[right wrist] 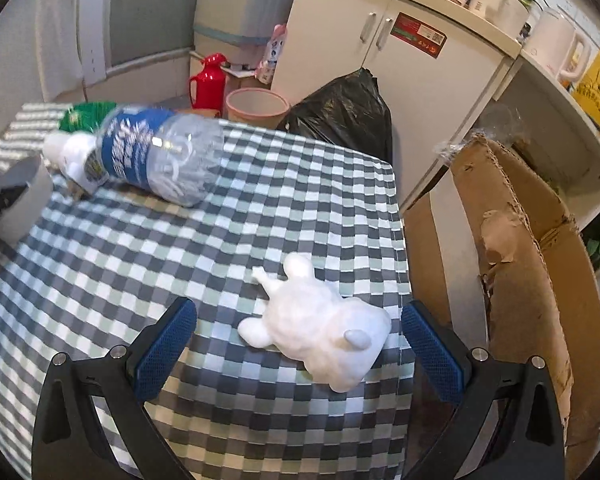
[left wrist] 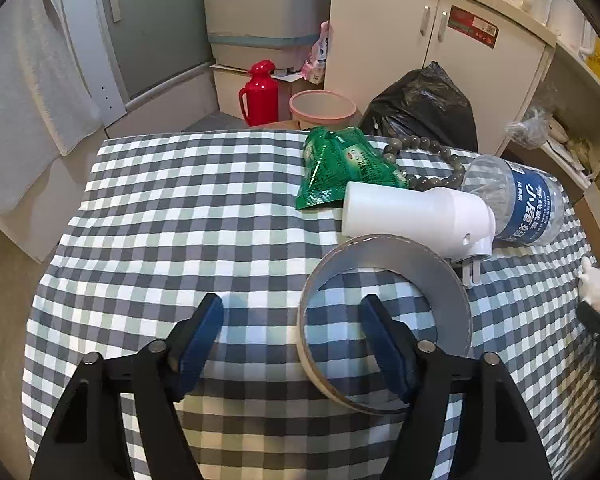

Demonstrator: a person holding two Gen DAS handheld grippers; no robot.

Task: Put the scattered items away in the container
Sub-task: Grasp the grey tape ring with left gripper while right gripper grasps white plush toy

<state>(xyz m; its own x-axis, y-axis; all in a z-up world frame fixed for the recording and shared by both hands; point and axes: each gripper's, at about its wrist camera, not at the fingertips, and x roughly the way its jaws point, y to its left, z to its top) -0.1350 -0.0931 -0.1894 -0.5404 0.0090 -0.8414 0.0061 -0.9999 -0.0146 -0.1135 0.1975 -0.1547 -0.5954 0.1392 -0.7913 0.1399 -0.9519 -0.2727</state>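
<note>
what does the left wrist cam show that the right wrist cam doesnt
Only the left wrist view: the bead bracelet and the left gripper, open, with one finger inside the tape roll. Only the right wrist view: the cardboard box beside the table and the right gripper, open around the white animal figurine. Both: water bottle, green packet, checked tablecloth.

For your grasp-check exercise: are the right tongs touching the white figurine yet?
Apart. In the right wrist view the right tongs stand open, with checked cloth visible between each blue pad and the white figurine.
</note>
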